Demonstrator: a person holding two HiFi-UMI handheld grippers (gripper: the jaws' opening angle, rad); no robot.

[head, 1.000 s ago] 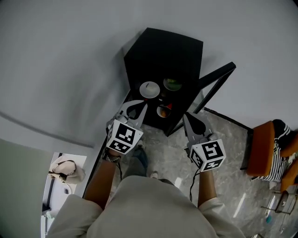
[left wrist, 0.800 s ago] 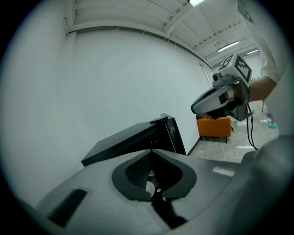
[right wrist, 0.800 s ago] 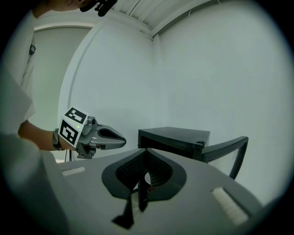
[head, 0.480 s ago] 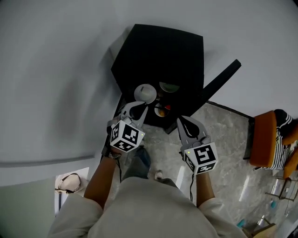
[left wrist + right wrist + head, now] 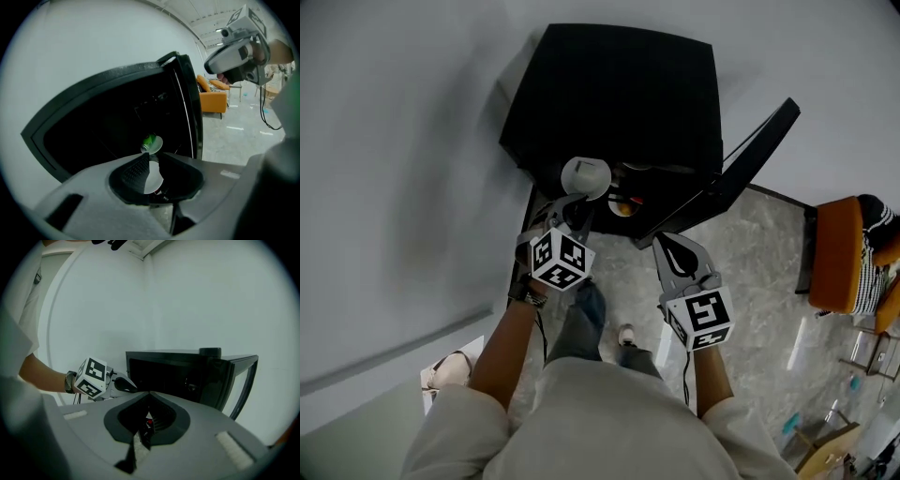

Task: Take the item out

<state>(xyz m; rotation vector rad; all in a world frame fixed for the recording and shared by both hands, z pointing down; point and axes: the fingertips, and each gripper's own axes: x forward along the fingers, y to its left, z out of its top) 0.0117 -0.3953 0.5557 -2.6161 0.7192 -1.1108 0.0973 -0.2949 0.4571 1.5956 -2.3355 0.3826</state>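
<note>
The step in hand looks to be the reach for the white cup (image 5: 586, 175), which sits at the front of the open black cabinet (image 5: 619, 94), just above the middle of the head view, with a green can (image 5: 149, 141) behind it. To do it well, the left gripper (image 5: 572, 208) should finish widening before going further in, then close around the cup's sides, not its lid, and lift it level past the door (image 5: 741, 164). Its jaws are opening and only narrowly apart; the cup shows in the gap beyond the tips, not yet pressed. The bare left forearm rises from the lower left, wrist bent toward the cabinet mouth. The right gripper (image 5: 673, 251) hangs at centre right over the floor, near the door's lower edge, jaws together on nothing, pointing up the frame
</note>
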